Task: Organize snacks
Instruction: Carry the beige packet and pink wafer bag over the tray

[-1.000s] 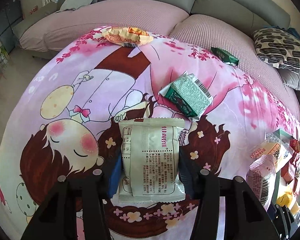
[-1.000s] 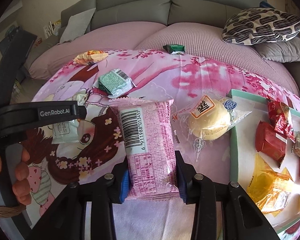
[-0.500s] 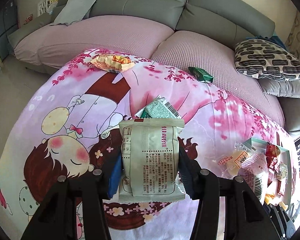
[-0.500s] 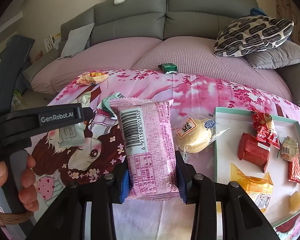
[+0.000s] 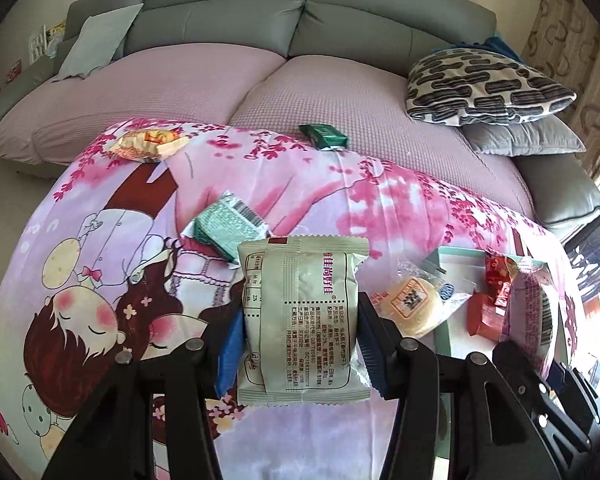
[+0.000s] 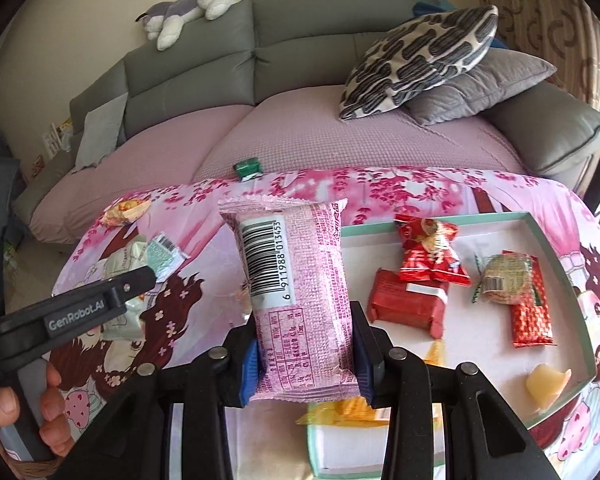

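With my left fingers [image 5: 300, 344] clamping the pale packet [image 5: 302, 316] and my right fingers [image 6: 306, 354] pinching the pink packet [image 6: 296, 300], I risk either slippery wrapper sliding out before the tray [image 6: 560, 248].

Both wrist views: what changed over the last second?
Both grippers lifted and swung toward the tray, carrying their packets. The left gripper still clamps the pale green packet, the right gripper the pink packet. Snacks left on the blanket stayed put.
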Demonstrator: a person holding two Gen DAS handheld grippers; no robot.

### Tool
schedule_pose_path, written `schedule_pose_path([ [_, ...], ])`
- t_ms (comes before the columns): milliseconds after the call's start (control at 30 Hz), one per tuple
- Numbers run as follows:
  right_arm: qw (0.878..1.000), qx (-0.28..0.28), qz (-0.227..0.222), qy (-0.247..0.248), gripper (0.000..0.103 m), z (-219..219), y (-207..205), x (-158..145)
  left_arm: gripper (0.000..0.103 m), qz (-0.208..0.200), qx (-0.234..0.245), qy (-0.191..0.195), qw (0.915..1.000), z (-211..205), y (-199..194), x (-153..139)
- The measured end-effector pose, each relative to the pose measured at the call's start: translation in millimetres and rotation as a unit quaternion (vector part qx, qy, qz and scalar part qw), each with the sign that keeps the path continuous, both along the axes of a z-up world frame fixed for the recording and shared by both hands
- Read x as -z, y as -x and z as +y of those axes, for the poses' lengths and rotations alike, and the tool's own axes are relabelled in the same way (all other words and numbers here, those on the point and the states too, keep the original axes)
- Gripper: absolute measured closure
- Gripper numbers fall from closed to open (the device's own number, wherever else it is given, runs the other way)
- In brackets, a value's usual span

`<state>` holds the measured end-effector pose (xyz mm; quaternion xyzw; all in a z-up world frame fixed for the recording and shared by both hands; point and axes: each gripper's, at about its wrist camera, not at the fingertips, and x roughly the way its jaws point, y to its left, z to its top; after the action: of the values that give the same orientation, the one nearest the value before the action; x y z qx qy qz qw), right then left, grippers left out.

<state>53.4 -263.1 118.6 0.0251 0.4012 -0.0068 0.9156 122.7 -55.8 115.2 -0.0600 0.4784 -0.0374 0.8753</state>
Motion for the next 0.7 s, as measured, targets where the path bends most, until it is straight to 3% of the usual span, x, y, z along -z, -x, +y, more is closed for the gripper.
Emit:
schedule_pose_path([
  [400, 0.99, 0.142, -0.009, -0.018, 0.062, -108, 9, -11, 0.049, -0.012, 0.099, -0.003, 0.995, -77, 1, -15],
  [700, 0.985, 0.172, -0.003, -0.027, 0.062, -136, 12, -12, 0.049, -0.029, 0.149, -0.006, 0.9884, -129, -12, -30],
])
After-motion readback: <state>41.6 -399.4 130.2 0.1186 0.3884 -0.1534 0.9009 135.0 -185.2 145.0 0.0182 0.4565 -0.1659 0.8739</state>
